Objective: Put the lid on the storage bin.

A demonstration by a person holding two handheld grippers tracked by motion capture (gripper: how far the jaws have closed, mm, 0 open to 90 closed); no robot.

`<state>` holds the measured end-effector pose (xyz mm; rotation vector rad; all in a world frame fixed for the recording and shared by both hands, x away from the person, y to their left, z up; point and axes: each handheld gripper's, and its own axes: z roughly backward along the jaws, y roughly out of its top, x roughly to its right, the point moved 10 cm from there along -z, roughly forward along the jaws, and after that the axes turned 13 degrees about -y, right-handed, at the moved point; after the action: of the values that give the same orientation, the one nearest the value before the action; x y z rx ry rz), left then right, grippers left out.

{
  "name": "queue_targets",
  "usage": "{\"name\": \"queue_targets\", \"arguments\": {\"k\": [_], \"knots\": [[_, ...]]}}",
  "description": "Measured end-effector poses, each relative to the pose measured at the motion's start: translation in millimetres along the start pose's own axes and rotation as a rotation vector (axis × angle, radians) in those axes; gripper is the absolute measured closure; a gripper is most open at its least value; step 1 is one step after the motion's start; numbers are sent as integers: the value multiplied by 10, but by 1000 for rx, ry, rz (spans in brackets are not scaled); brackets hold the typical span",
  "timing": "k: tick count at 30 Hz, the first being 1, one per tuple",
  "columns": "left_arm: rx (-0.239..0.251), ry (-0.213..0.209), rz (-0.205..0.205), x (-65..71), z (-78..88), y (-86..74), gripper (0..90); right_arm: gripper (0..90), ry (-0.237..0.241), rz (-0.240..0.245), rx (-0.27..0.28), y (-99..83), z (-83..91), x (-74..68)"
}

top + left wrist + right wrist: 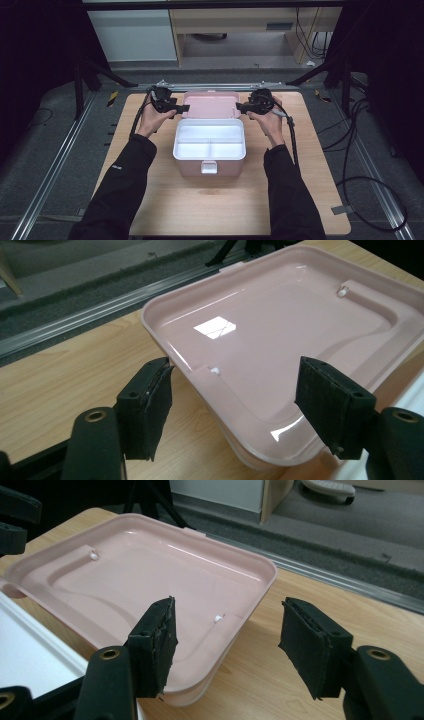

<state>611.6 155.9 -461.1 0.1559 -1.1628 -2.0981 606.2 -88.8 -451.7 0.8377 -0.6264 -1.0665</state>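
Note:
A pink box (pixel 192 169) stands mid-table with a white divided tray (pixel 209 135) inside. Its pink lid (pixel 210 105) lies swung back, hollow side up, behind the box. My left gripper (pixel 181 108) is at the lid's left edge and my right gripper (pixel 241 106) at its right edge, each pointing inward. In the left gripper view the lid (pixel 280 335) has its near corner between the open jaws of the left gripper (pixel 235 410), pads apart from it. In the right gripper view the lid (pixel 150 575) likewise has a corner between the open jaws of the right gripper (pixel 232 647).
The wooden table (pixel 165 210) has bare room in front of the box and at both sides. A metal rail (pixel 220 86) runs along the far edge. Cables (pixel 360 150) lie on the floor at the right. A white latch (pixel 209 167) is on the box's front.

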Motion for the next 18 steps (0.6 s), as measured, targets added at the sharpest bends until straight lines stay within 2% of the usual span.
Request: {"name": "queue_targets", "arguments": {"k": [2, 9, 11, 14, 18], "knots": [[-29, 0, 8, -40, -87, -67, 302, 393, 3, -5, -19, -52, -81, -9], [-51, -15, 27, -113, -220, -158, 295, 392, 29, -22, -53, -163, -271, -54], [-70, -12, 28, -141, -254, -202, 294, 390, 35, -31, -60, -187, -309, -70], [-62, -29, 55, -162, -301, -231, 287, 389, 47, -26, -85, -248, -377, -105], [-47, -59, 57, -129, -352, -216, 297, 389, 62, -31, -99, -279, -415, -137]]}}
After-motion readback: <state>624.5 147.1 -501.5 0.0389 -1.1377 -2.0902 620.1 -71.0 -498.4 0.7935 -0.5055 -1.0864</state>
